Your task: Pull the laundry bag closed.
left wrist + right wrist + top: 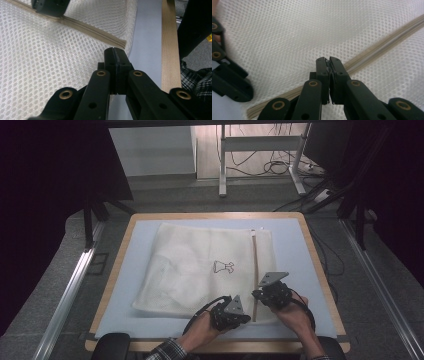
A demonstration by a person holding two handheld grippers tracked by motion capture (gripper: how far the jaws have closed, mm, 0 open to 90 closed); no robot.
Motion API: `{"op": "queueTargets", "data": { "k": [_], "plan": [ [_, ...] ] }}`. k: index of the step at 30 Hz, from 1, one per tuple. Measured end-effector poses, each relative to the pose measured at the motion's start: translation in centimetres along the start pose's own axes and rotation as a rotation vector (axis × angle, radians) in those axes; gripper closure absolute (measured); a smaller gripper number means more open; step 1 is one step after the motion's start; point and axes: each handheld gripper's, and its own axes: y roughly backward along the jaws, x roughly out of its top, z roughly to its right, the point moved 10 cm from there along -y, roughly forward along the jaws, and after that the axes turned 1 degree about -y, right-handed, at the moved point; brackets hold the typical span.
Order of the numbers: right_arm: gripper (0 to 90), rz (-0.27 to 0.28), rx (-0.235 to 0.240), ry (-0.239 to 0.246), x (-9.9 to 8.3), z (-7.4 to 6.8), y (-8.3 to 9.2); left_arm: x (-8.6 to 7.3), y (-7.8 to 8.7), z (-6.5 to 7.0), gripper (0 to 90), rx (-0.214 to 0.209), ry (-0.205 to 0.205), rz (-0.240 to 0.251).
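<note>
Running away from the person, the zipper (254,270) is pinched near its close end by the closed right gripper (329,62), the closed left gripper (115,53) beside it.

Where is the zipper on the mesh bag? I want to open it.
In the high view the zipper runs front to back along the right part of the mesh bag, its near end between both hand-held grippers.

1. A pale blue mat (292,237) is lying on a wooden table (125,237), covering most of its top.
2. A white desk frame (260,142) is standing on the floor beyond the table.
3. Cables (275,167) are trailing on the floor under that frame.
4. A metal rail (67,292) is running along the table's left.
</note>
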Motion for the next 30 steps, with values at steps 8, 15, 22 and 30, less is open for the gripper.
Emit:
{"op": "queueTargets", "data": {
  "k": [8, 15, 22, 30],
  "plan": [
    [86.4, -0.004, -0.024, 0.007, 0.3, 1.2, -0.3, 0.0, 0.0, 0.0, 90.0, 0.003, -0.001, 0.005],
    [86.4, -0.002, -0.032, 0.006, 0.5, 2.0, -0.4, 0.0, 0.0, 0.0, 90.0, 0.002, 0.002, 0.007],
    [86.2, -0.012, -0.049, 0.007, 0.5, 2.6, -0.6, 0.0, 0.0, 0.1, 90.0, 0.003, 0.004, 0.009],
    [85.9, -0.009, -0.046, -0.005, 0.6, 3.3, -0.7, -0.1, 0.0, 0.0, 90.0, -0.001, -0.001, 0.003]
  ]
}}
